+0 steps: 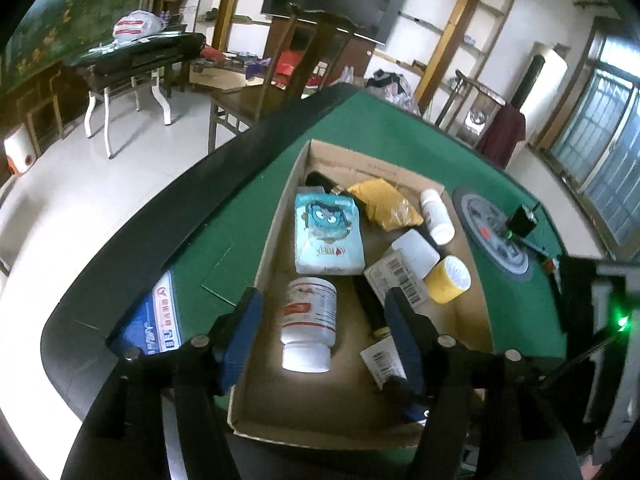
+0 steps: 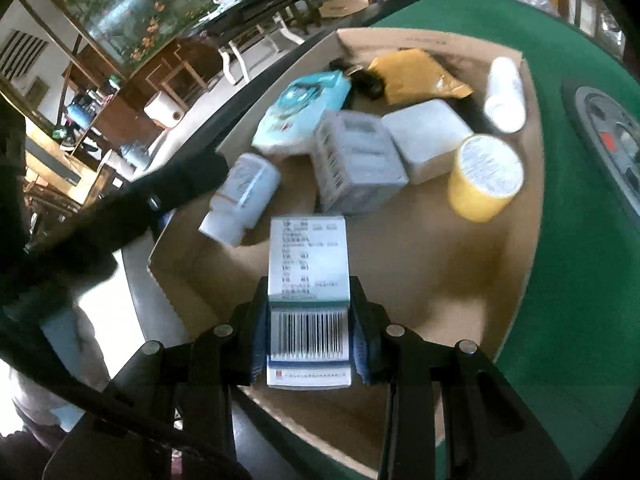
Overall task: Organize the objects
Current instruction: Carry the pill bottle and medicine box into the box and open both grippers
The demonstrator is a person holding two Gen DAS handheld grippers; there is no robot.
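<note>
- Left gripper (image 1: 324,328) at lower centre of its view, jaws apart and empty, with a white bottle (image 1: 307,326) lying between them in the carton (image 1: 280,216).
- Right gripper (image 2: 310,332) at lower centre, clamped on a small barcoded box (image 2: 308,280) over the carton's near end.

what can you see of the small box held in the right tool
The small box is white cardboard, printed with rows of text on its top face and a barcode on the near end, above a thin red-marked strip. It sits level between the pads of the right tool, which is shut on its sides, above the near part of the cardboard tray.
</note>
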